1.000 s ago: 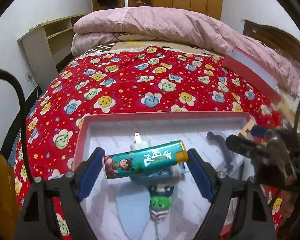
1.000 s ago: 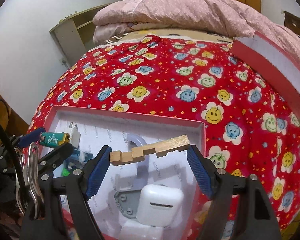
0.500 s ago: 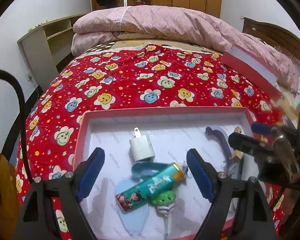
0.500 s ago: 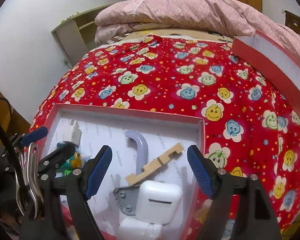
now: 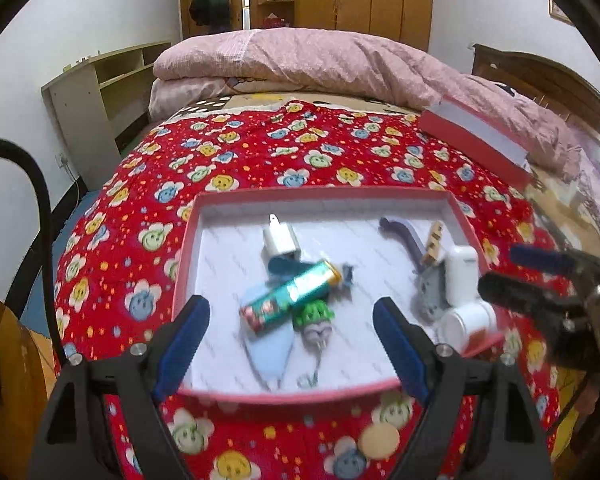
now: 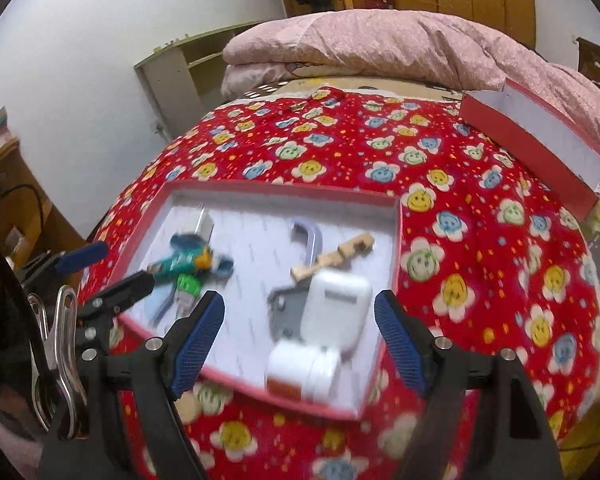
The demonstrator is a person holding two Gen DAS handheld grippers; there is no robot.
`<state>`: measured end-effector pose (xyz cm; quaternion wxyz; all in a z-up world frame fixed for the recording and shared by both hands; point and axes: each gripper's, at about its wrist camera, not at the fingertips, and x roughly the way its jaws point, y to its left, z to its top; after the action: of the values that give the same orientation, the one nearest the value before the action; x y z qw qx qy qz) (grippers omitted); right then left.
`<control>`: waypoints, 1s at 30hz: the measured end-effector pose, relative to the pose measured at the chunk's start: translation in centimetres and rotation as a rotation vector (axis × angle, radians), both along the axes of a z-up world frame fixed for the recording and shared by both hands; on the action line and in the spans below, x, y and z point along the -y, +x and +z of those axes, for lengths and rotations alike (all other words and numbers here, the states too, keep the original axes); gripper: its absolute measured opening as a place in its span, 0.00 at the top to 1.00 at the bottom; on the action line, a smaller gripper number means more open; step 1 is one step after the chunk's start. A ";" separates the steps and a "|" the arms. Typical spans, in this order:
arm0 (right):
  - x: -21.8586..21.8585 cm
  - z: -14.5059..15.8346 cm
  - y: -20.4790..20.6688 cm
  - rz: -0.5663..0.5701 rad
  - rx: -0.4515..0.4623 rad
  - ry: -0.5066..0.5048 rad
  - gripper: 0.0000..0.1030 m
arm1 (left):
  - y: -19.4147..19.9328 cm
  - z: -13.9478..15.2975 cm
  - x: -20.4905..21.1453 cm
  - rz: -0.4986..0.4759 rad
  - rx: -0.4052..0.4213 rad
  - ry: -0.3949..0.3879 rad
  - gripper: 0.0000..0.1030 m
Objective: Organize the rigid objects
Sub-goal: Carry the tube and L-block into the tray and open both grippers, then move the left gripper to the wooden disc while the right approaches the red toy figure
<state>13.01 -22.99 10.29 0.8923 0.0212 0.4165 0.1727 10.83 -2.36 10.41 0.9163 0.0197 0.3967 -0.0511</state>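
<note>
A shallow red box with a white floor lies on the flowered bedspread. In it lie a teal tube, a white charger plug, a green toy, a wooden block, a grey hook and a white earbud case. My left gripper is open and empty above the box's near edge. My right gripper is open and empty above the box's near right corner.
The red box lid lies at the far right of the bed. A folded pink quilt lies at the head. A shelf unit stands left by the wall.
My left gripper let go of the teal tube, my right of the wooden block; both now lie in the box. Both grippers have pulled back and up from the box.
</note>
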 end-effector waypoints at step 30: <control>1.9 -7.2 -7.3 -0.027 -0.010 -0.081 0.39 | -7.9 -6.1 3.6 -0.116 -0.042 0.053 0.22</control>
<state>5.67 -24.93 3.05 0.8926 -0.0083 0.4273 0.1438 2.96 -5.94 4.29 0.9025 0.0660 0.4152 -0.0939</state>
